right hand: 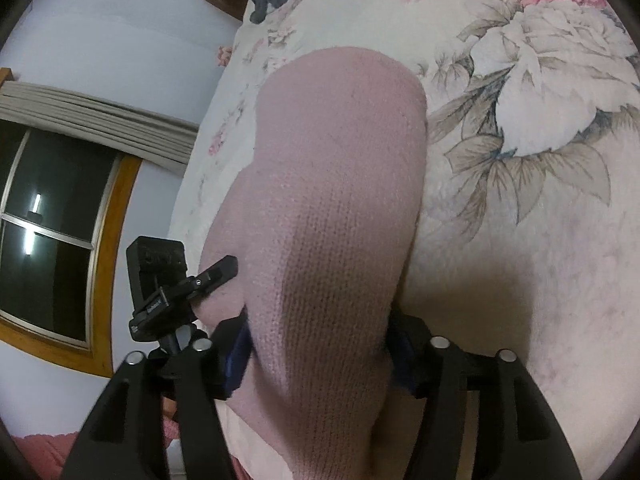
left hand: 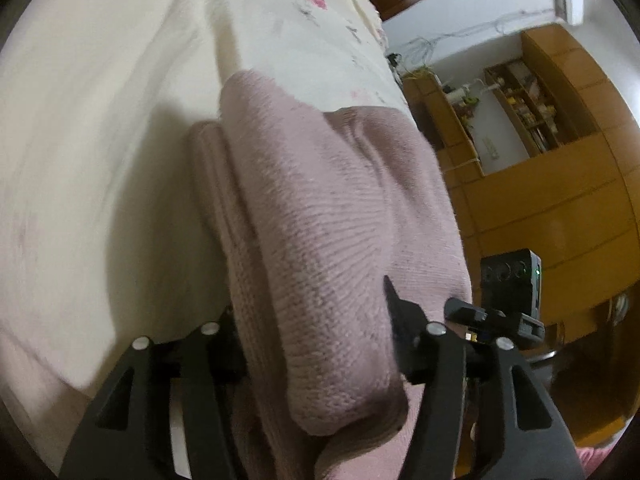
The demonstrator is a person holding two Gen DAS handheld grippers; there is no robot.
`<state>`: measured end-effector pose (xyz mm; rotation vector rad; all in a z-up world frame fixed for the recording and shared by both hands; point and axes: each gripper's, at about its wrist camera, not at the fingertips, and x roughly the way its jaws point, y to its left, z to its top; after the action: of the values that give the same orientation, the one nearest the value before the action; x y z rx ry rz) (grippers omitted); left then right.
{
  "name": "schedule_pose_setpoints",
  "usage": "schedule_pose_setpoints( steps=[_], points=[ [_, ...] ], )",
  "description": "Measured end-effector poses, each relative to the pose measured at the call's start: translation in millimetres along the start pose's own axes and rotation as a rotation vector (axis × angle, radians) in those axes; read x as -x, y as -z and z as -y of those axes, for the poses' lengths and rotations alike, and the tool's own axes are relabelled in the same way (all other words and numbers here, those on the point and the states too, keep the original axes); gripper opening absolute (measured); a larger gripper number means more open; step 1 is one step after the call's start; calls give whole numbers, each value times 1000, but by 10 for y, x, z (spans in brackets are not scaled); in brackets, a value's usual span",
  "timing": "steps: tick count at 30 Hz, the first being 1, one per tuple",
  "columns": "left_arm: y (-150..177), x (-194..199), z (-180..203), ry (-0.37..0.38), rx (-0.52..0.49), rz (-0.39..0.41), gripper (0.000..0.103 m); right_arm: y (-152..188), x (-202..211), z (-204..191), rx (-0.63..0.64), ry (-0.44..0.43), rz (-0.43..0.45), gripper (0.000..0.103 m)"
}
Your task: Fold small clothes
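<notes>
Tongs (left hand: 316,344) (right hand: 320,344) grip pink knit (right hand: 328,200) over floral bedspread (right hand: 520,80)

The knitted garment (left hand: 320,220) is lying bunched between the fingers of the left tool (left hand: 316,320) and hanging over the bed (left hand: 100,140). In the right wrist view it is sitting between the right tool (right hand: 320,332) fingers, with the bed to its right and the window (right hand: 52,232) to its left. The cupboards (left hand: 560,184) are standing right of the bed in the left view.
</notes>
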<state>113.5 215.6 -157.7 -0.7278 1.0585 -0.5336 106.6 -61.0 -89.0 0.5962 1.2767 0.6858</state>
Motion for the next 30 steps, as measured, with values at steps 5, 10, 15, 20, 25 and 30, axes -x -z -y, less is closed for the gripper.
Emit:
schedule_pose_setpoints(
  steps=[5,10,15,20,25,30],
  points=[
    [115,304,122,-67,-25,43,62,189,175,1,-12,5,24,72],
    [407,586,410,-142,-123,56,76,451,306,126,-37,-23,16,73],
    [698,550,541,-180,-176,20,79,633,276,125,-20,-14,-9,73],
    [833,518,338,-240,-133,-1,77,670,117,172,-31,-4,-55,32],
    [912,539,197,-290,-151,-25,76,694,242,114,-7,-6,-14,23],
    [983,527,115,-303,-170,-27,76,711,155,282,-47,36,-32,23]
  ],
)
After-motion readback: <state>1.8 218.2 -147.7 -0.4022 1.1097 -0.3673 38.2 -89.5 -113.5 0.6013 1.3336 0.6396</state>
